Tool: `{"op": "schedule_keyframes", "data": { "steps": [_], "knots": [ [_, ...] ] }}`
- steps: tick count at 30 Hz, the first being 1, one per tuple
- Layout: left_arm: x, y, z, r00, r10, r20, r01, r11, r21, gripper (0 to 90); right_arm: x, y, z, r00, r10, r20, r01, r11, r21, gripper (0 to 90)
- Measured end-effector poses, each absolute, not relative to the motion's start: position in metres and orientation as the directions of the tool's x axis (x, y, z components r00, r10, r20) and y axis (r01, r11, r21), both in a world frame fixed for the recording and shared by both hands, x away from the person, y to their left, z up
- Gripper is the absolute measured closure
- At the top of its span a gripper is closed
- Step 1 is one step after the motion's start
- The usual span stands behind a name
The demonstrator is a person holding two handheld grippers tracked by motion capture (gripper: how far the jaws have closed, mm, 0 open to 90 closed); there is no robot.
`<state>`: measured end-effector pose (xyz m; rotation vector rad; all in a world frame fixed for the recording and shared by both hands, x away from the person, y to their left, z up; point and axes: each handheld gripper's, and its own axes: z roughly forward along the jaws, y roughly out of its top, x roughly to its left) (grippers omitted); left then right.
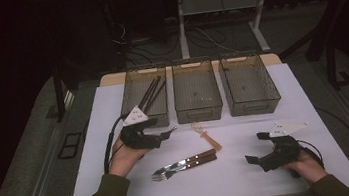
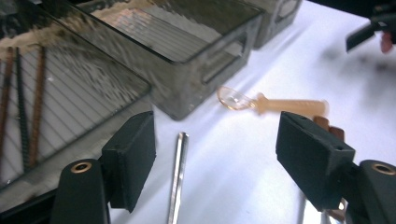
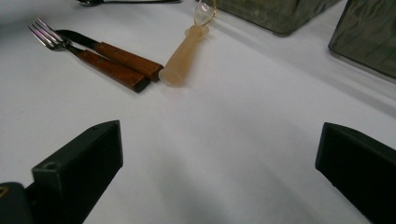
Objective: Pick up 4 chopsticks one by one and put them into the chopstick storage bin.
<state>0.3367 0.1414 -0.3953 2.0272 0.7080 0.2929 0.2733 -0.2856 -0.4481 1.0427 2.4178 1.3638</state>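
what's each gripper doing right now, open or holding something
Left gripper: open, holding nothing; a slim shiny metal utensil handle lies on the white table between its jaws, untouched.
Right gripper: open, empty, above bare table.

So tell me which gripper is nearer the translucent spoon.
Left. The left gripper, fingers open, sits just left of the spoon, beside its bowl. The right gripper rests farther off, right of the handle end.
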Motion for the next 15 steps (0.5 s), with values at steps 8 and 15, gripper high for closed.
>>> {"op": "schedule_keyframes", "data": {
  "steps": [8, 15],
  "knots": [
    [0.318, 0.136, -0.405, 0.824, 0.563, -0.061, 0.347, -0.416, 0.84, 20.1, 0.276, -0.286, -0.449, -0.749, 0.635, 0.186, 0.49, 0.344, 0.801, 0.7],
    [0.309, 0.144, -0.41, 0.814, 0.577, -0.067, 0.36, -0.411, 0.837, 15.4, 0.272, -0.284, -0.448, -0.752, 0.637, 0.17, 0.484, 0.359, 0.798, 0.7]
  ]
}}
